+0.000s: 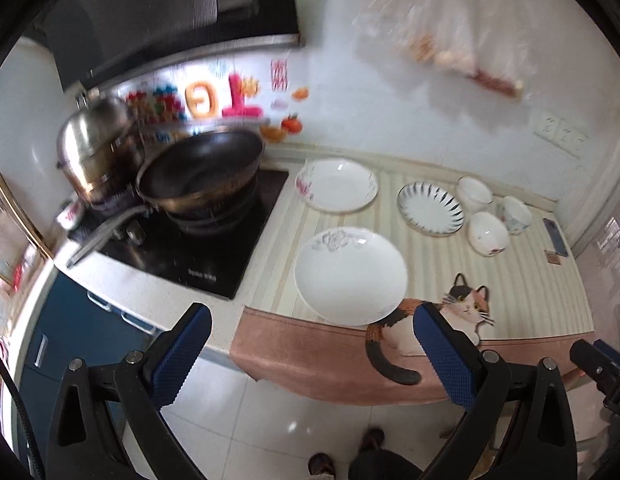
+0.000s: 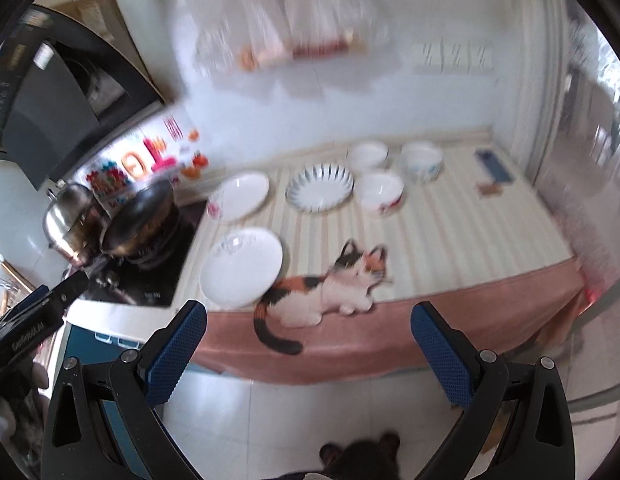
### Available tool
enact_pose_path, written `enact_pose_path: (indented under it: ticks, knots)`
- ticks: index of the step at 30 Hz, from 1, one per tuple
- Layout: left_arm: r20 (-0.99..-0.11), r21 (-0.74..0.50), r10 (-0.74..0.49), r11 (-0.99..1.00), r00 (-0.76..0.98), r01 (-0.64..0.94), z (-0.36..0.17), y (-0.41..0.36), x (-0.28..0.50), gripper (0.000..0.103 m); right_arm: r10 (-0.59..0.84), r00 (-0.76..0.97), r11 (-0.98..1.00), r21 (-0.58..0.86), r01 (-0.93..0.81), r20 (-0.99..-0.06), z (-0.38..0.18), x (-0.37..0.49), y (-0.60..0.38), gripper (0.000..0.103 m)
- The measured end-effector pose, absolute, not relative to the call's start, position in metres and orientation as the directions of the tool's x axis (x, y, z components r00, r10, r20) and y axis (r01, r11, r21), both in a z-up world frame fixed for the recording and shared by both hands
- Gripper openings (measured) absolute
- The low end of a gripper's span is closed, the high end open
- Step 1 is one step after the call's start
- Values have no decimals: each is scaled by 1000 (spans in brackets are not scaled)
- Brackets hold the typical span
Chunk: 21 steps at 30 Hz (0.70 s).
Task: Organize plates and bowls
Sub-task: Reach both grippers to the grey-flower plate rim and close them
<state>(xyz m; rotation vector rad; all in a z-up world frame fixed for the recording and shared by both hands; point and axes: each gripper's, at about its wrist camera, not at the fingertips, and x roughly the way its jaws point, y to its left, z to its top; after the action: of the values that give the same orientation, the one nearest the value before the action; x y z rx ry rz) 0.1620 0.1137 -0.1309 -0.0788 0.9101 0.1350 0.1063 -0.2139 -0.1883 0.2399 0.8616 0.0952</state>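
Both the left gripper [image 1: 311, 322] and the right gripper [image 2: 308, 320] have fingers spread wide and empty, while the big white plate [image 1: 349, 274] sits at 12 o'clock by the table [image 1: 529, 280] edge, so a bump could knock it off.

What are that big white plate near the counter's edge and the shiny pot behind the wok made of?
The white plate looks like glazed ceramic or porcelain: smooth, glossy, with a faint printed motif. The pot looks like polished stainless steel, silvery and mirror-like; blur leaves both uncertain.
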Motion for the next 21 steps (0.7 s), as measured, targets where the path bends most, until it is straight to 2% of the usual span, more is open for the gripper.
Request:
enact_pose_path:
  ticks: [5, 11, 13, 16, 17, 18, 19, 21]
  knots:
    - [-891, 12, 81, 988, 447, -155, -198, 130, 231, 103, 283, 518, 945, 326, -8, -807, -257, 192, -203, 103]
    - [-971, -56, 0, 973, 240, -226, -285, 152, 305, 101, 393, 350, 913, 407, -35, -851, -343, 304, -182, 97]
    - [-981, -68, -22, 969, 193, -239, -310, 156, 326, 95, 411, 293, 908, 416, -46, -863, -372, 338, -172, 93]
    - [-990, -53, -19, 967, 137, -248, -336, 160, 350, 75, 427, 211, 903, 428, -43, -879, -412, 380, -162, 82]
    - [-992, -55, -25, 967, 121, -248, -345, 162, 358, 66, 433, 186, 900, 434, -37, -882, -425, 393, -158, 77]
    - [-994, -58, -31, 966, 109, -252, -353, 163, 364, 59, 441, 170, 896, 442, -35, -881, -433, 402, -156, 71]
    - [-995, -58, -34, 965, 98, -256, -359, 164, 368, 57, 450, 151, 893, 449, -37, -880, -444, 413, -152, 68]
    - [-996, -63, -44, 964, 78, -259, -370, 165, 377, 44, 459, 119, 888, 458, -39, -881, -459, 429, -144, 58]
